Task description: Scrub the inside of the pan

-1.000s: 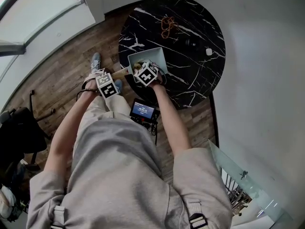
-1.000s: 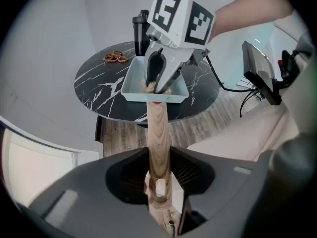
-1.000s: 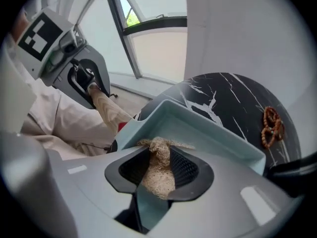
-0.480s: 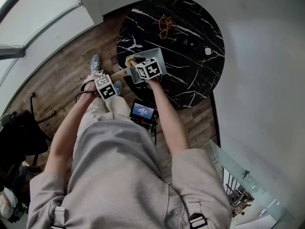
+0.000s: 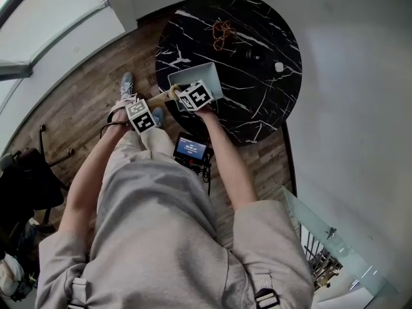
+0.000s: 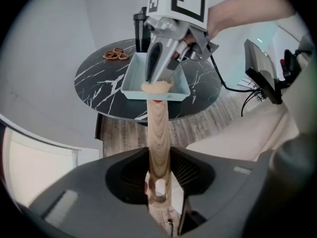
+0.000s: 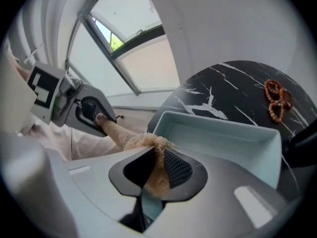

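Bracing the pan (image 7: 223,139) by its wooden handle (image 6: 159,128), with the left tool (image 6: 159,182) clamped on it. Pan sits at the near edge of the counter (image 7: 233,81). Right tool (image 7: 156,173) has just been closing and now pinches the tan scrubber (image 7: 148,143) at the pan's near rim. Plan: hold the handle steady, drop the scrubber to the pan floor, press flat, work into the corners. Beads (image 7: 275,100) lie well apart, no obstruction. Only the pan walls limit my stroke.
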Demonstrator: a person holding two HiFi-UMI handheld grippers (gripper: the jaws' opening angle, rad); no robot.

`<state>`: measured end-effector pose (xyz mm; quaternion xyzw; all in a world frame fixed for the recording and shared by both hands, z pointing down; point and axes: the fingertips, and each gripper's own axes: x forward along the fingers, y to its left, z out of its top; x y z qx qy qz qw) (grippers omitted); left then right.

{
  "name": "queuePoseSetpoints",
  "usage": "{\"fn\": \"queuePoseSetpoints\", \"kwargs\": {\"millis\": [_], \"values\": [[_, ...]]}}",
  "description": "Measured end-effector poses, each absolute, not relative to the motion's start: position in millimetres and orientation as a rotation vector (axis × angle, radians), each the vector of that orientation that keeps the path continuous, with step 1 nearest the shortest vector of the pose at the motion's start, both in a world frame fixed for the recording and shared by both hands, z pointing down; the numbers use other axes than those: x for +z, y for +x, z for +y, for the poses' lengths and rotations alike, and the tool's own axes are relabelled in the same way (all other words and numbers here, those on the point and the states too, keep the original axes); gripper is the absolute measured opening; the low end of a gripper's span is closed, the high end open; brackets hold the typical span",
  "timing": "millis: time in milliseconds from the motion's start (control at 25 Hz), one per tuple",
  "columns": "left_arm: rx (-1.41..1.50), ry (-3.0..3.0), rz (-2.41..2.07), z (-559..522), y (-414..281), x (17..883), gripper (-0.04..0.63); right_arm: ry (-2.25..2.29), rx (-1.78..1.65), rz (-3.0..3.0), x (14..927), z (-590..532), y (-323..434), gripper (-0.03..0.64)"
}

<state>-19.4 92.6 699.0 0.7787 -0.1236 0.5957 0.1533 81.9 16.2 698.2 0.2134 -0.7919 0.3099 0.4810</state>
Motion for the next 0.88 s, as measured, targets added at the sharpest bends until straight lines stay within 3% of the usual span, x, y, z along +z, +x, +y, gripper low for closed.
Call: {"fn": "queuePoseSetpoints", "kwargs": {"millis": [280,880], "values": [[1.719,2.240,-0.358,89.0,-19.0,696.7,0.133,0.199,0.502,-1.824,711.7,67.3,97.2,0.071],[1.707,2.247,-0.380,91.5,-20.5,696.5,0.132,0.494,0.401,-1.710,714.5,34.8,160.6,0.072]]}}
